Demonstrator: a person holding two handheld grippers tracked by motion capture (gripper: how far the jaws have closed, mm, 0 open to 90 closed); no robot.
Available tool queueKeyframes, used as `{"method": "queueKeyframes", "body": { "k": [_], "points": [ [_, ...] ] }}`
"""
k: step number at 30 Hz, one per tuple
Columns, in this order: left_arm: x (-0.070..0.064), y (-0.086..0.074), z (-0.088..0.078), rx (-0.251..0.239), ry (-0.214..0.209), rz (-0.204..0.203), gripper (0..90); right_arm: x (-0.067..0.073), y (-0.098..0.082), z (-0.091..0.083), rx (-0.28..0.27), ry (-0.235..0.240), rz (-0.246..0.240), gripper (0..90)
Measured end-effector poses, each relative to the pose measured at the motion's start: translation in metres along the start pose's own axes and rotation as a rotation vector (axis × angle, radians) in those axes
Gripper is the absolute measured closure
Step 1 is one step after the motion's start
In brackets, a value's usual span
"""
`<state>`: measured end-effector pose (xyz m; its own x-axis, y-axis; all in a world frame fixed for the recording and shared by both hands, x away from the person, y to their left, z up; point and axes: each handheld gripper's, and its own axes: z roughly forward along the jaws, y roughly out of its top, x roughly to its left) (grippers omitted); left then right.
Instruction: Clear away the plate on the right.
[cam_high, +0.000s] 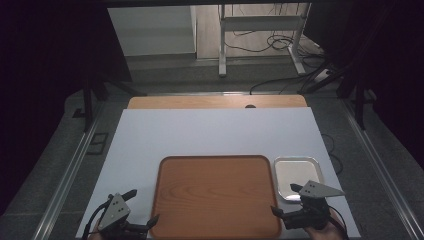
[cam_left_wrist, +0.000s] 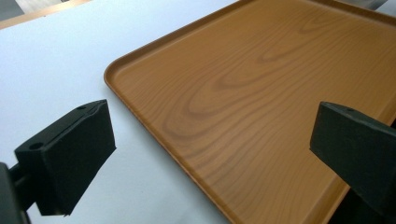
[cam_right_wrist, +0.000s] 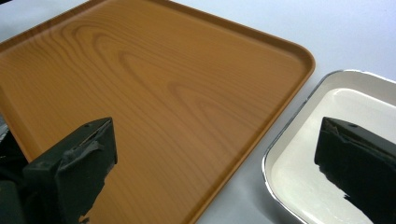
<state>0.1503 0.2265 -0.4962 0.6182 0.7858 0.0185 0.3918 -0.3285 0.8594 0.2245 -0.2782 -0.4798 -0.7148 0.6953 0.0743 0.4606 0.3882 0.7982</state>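
A rectangular wood-grain brown tray (cam_high: 216, 195) is set on the white-covered bench (cam_high: 210, 132), touching nothing but a small white enamel tray (cam_high: 296, 171) just beside its right edge. The left tool (cam_high: 142, 209) and right tool (cam_high: 285, 200) are held at the near corners — both spread, nothing gripped.

Wood-grain orange tray (cam_high: 216, 196), white dish (cam_high: 297, 172)

The wooden tray (cam_left_wrist: 261, 84) runs off both gripper views' edges; the metal tray (cam_right_wrist: 327, 140) is also cropped.
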Motion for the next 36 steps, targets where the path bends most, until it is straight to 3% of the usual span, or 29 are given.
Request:
{"method": "queueKeyframes", "body": {
  "k": [7,13,24,36],
  "points": [
    [-0.003,0.001,0.002,0.015,0.008,0.031,0.0,0.001,0.000,0.001,0.013,-0.010,-0.011,0.0],
    [-0.003,0.001,0.003,0.021,0.015,0.035,0.0,-0.003,0.001,-0.002,-0.001,-0.026,0.002,0.0],
    [-0.004,0.002,0.004,0.028,0.020,0.050,0.0,-0.021,0.000,-0.009,-0.048,-0.071,0.086,0.0],
    [-0.005,0.002,0.004,0.035,0.025,0.055,0.0,-0.040,0.001,-0.007,-0.029,-0.121,0.093,0.0]
  ]
}}
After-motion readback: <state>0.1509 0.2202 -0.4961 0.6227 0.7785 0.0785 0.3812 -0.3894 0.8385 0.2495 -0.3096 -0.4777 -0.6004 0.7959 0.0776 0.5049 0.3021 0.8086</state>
